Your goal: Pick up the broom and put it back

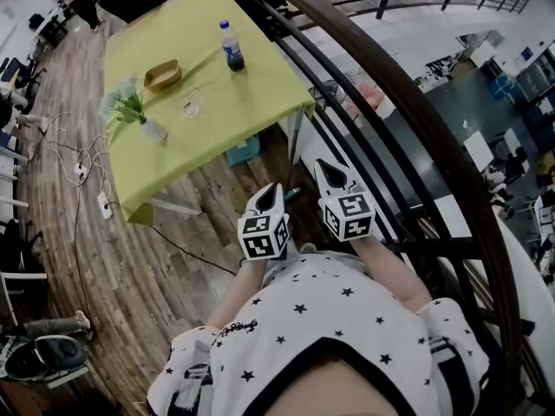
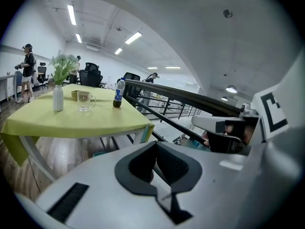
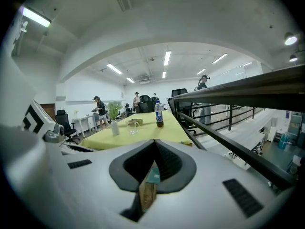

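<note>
Wooden floor (image 1: pixel 130 258) runs between a far green table (image 1: pixel 260 102) and a dark railing (image 1: pixel 416 120) on the right. The left gripper (image 1: pixel 274 189) and right gripper (image 1: pixel 324 166) both have their jaws together, holding nothing. Of the broom (image 1: pixel 293 194), only a teal tip shows between them, low beside the railing.

Matt fabric tablecloth (image 1: pixel 212 133), wood-plank floor (image 1: pixel 130 267), glossy dk metal railing (image 3: pixel 257 86).

Yellow-green table (image 1: pixel 251 94), wood floor (image 1: pixel 130 276), dark railing (image 1: pixel 451 159), ceiling strip lights (image 2: pixel 71 14).
</note>
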Action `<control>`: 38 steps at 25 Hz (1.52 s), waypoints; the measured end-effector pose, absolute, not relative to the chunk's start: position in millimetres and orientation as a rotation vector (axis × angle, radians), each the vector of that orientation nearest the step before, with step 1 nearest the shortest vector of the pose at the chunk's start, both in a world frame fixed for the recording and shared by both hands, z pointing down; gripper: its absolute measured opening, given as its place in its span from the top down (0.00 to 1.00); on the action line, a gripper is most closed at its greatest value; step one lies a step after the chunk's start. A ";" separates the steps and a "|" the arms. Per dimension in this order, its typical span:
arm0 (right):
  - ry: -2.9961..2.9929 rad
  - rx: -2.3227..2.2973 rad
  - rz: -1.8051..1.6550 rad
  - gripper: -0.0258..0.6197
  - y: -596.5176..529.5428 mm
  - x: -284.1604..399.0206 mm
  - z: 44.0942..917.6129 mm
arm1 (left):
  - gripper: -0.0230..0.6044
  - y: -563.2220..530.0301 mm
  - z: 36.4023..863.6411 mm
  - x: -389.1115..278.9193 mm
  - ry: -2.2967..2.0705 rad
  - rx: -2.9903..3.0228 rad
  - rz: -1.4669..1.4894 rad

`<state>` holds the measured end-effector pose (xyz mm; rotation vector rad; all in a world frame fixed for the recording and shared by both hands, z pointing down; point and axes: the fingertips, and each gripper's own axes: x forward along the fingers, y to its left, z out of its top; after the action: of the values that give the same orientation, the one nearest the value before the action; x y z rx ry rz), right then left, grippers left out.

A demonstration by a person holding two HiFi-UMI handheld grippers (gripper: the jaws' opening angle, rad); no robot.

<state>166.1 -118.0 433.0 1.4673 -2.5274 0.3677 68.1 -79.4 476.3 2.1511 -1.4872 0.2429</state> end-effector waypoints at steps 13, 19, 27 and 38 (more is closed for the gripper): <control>-2.551 1.467 0.393 0.97 -103.5 175.4 423.6 | 0.94 -70.5 465.2 74.8 -1.476 2.191 0.261; -2.548 1.456 0.422 0.97 -101.4 172.3 430.4 | 0.94 -70.2 469.2 72.9 -1.466 2.197 0.279; -2.543 1.417 0.425 0.97 -95.7 167.9 435.3 | 0.94 -66.7 471.0 72.5 -1.461 2.193 0.290; -2.547 1.415 0.447 0.97 -96.5 167.3 440.9 | 0.94 -66.5 478.3 68.2 -1.460 2.175 0.304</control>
<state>167.3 -96.5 440.9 1.4146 -2.5468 0.4470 68.2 -66.5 478.3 2.1753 -1.4603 0.3042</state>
